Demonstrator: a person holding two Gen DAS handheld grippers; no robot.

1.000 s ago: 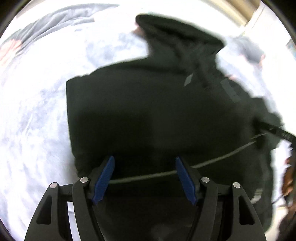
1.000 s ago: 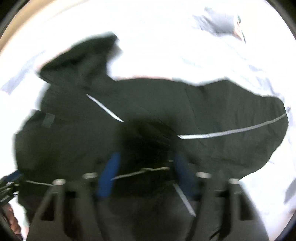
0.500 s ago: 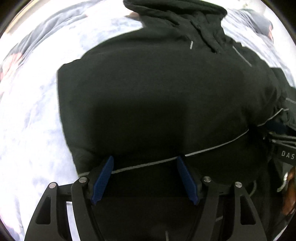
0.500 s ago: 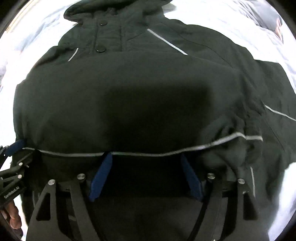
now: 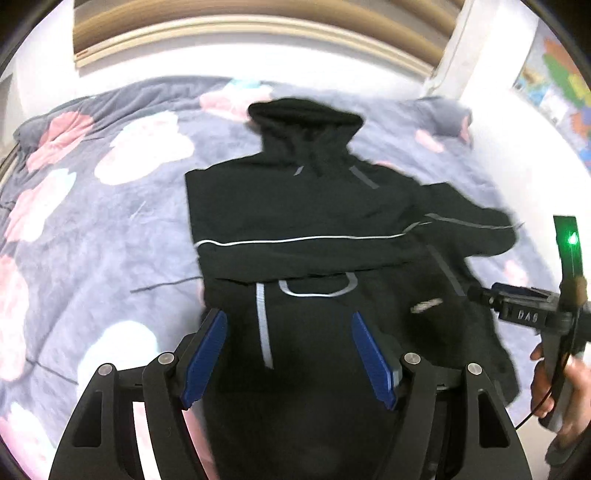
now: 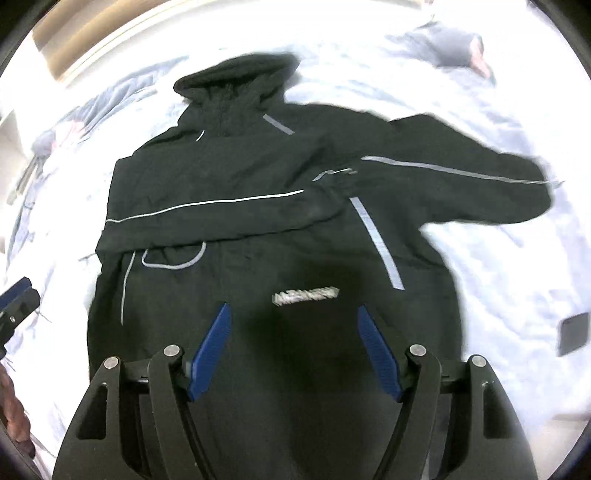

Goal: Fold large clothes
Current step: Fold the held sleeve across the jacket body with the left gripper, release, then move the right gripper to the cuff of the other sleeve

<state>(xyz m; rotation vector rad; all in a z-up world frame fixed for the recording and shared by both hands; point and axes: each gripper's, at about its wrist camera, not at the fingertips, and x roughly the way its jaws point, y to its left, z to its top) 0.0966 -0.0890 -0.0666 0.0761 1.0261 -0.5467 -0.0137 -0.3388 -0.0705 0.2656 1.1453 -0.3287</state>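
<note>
A black hooded jacket (image 5: 314, 206) with thin reflective stripes lies flat on a bed, hood at the far end; it also shows in the right wrist view (image 6: 258, 177). Its left sleeve is folded across the chest. Its right sleeve (image 6: 461, 184) lies spread out to the right. My left gripper (image 5: 290, 354) is open and empty above the jacket's lower left part. My right gripper (image 6: 293, 350) is open and empty above the lower front, near a white logo (image 6: 304, 295). The right gripper also shows at the right edge of the left wrist view (image 5: 532, 314).
The bed has a grey blanket with pink and white blotches (image 5: 92, 206). A wooden headboard (image 5: 258, 22) and wall stand beyond it. A dark flat object (image 6: 574, 332) lies on the bedding at the right. A bunched grey cloth (image 6: 450, 48) lies at the far right.
Both grippers have pulled back and up from the jacket, so the whole garment and bed now show. The left sleeve now lies folded across the chest.
</note>
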